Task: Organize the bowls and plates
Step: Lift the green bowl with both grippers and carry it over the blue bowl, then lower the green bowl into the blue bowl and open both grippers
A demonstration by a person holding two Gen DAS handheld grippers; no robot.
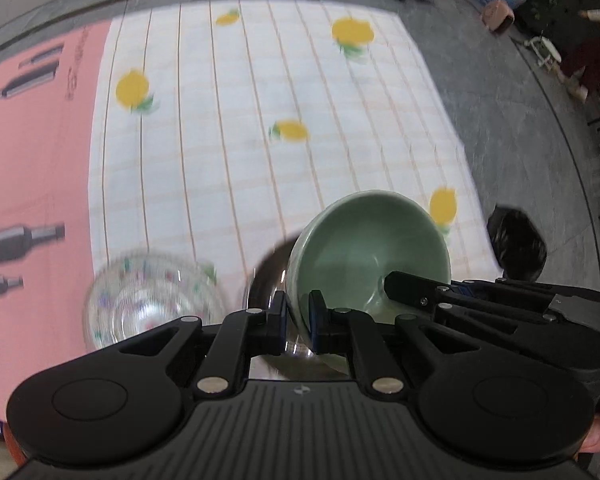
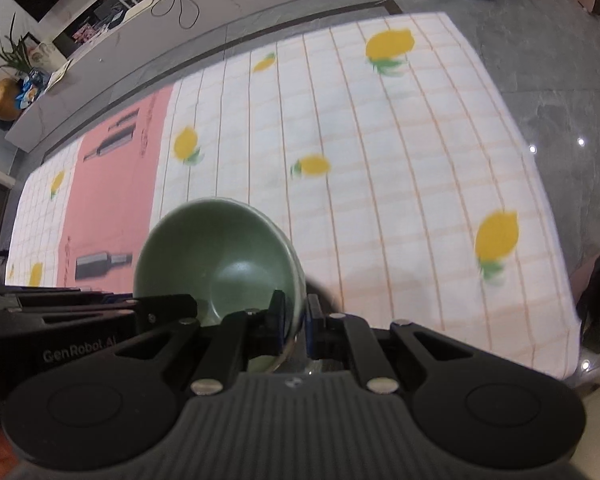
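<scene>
A tabletop (image 2: 420,200) covered by a white checked cloth printed with yellow lemons is seen from above, with a pink sheet (image 1: 32,168) showing printed bottles along one side and grey stone flooring beyond. A pale green ceramic bowl (image 1: 364,248) is held in the air above the cloth, tilted so its glazed hollow faces the cameras. The left gripper (image 1: 298,320) is closed narrowly on one side of the rim, one finger inside and one outside; the right gripper (image 2: 294,320) is pinched on the opposite side of the rim in the same way. A clear glass bowl (image 1: 152,296) with small coloured specks is seen blurred below the left gripper, near the pink sheet. The green bowl is judged stiff, fairly heavy for its size, smooth-glazed and therefore slippery, and liable to chip if knocked. The rim is judged the best place for a hold, and a gentle set-down is advised, especially near the fragile glass.
</scene>
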